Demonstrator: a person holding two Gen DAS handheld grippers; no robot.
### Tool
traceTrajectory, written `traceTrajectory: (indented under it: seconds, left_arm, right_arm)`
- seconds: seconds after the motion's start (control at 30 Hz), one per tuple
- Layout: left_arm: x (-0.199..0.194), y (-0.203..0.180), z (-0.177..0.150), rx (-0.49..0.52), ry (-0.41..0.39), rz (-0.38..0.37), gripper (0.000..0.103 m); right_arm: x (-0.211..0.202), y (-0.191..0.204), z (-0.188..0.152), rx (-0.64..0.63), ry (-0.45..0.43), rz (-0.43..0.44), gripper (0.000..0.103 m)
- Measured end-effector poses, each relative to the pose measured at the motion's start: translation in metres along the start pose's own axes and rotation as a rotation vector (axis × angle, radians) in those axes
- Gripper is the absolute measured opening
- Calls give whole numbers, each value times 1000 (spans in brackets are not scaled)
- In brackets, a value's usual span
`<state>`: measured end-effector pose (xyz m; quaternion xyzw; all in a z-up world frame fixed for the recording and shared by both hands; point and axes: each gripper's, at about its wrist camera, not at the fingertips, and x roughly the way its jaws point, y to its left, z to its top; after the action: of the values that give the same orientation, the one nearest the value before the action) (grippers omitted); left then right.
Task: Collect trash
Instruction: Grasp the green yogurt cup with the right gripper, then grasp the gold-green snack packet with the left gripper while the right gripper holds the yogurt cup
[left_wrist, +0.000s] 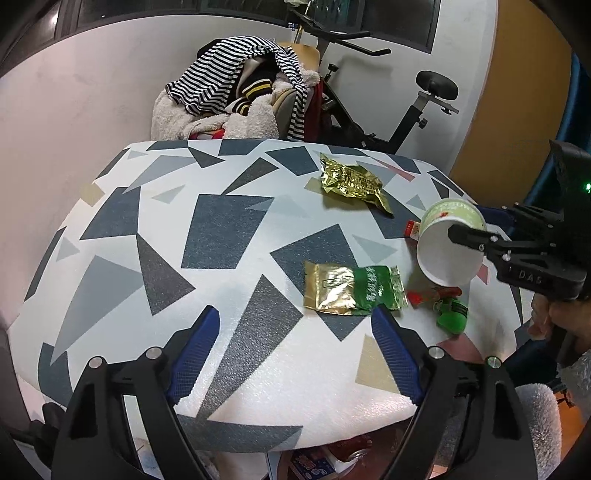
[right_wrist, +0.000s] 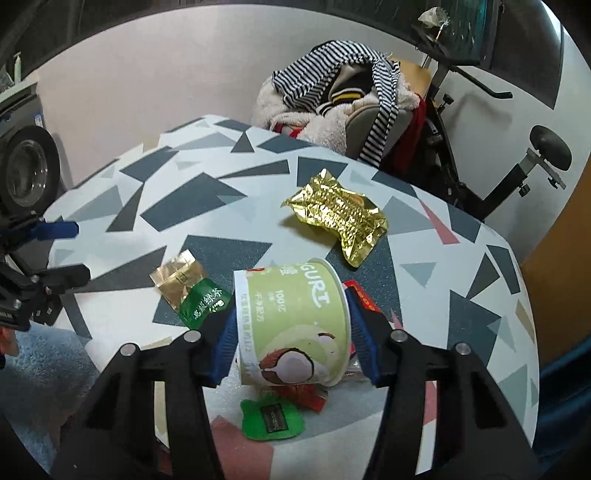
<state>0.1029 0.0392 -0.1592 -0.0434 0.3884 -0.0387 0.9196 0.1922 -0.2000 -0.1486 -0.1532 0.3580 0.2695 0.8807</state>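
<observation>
Right wrist view shows the right gripper clamped across a pale green paper yogurt cup, its blue pads pressing the cup's side walls at nine and three o'clock. The cup lies on its side between them, likely because a squeeze across the walls is the firmest hold on a light, hollow thing. In the left wrist view the same cup appears lifted clear of the table with its white bottom facing the camera.

Other trash lies on the round table with a grey and white triangle pattern: a crumpled gold foil wrapper at twelve o'clock from the cup, a flat gold and green tea sachet at nine o'clock, a small green tag at six o'clock, and a red wrapper partly hidden behind the right-hand pad.

Left gripper stands wide open over bare tabletop, holding nothing; the tea sachet sits just beyond its right finger at one o'clock, so it looks poised for that piece.

A chair piled with striped and fleece clothes stands behind the table.
</observation>
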Motion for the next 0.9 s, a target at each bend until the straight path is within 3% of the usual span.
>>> traceTrajectory:
  seconds: [0.3,0.53,0.9]
  left_arm:
    - [-6,-2,-2,9,0,-2,82]
    - [-11,-2,0,0,-7,-13,82]
    - [1,-4,-1,-6,16,-52,82]
  right_arm:
    - [-17,-9,6,61,-43,38,55]
    - [-16,-50,6,351,-31,165,54]
    - [-8,-87,-3,656,-29,315,54]
